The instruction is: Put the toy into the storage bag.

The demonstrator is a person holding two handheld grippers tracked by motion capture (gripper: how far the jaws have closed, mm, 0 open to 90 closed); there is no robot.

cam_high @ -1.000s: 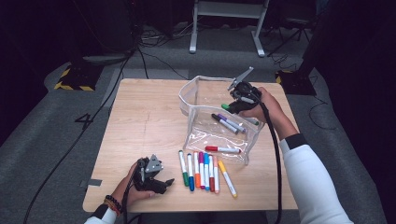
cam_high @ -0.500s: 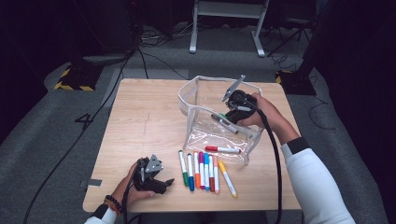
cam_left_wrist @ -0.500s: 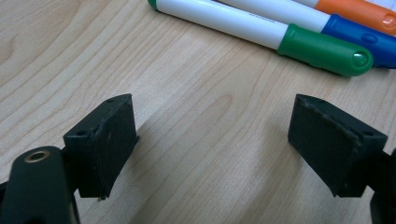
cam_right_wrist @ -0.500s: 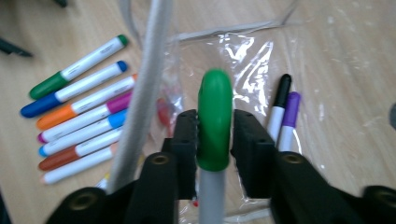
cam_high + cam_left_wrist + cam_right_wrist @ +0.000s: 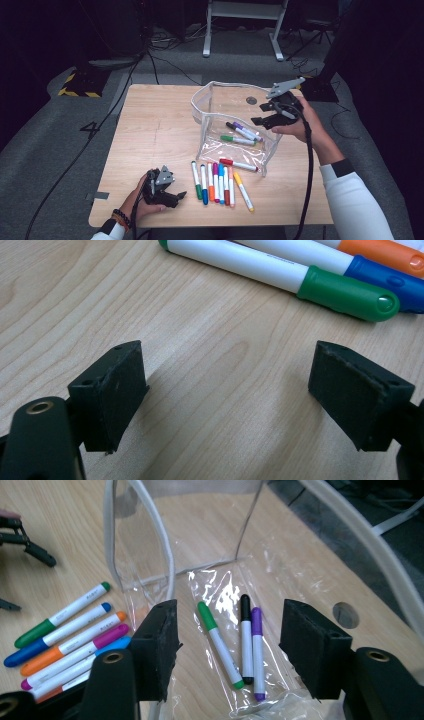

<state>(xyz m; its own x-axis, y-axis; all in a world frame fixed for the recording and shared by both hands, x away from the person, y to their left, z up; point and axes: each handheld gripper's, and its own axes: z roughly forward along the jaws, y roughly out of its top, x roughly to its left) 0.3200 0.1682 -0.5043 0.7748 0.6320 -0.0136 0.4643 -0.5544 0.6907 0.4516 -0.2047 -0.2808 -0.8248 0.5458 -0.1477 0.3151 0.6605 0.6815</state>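
— Since a second earlier, the right claw (image 5: pixel 264 114) had drawn back from the clear pouch (image 5: pixel 212 107), its jaws just opening with nothing between them.

— And the markers?

— Three lay inside the pouch: green marker (image 5: pixel 219 644), black marker (image 5: pixel 245 636), purple marker (image 5: pixel 257 652). The row of markers (image 5: pixel 219 181) waited on the table (image 5: pixel 150 130).

— The left claw (image 5: pixel 176 197)?

— Released, empty, beside the row. Best to pinch the next marker mid-barrel and lower it through the pouch's mouth.

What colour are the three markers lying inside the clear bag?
Green, black and purple; clearest in the right gripper view.
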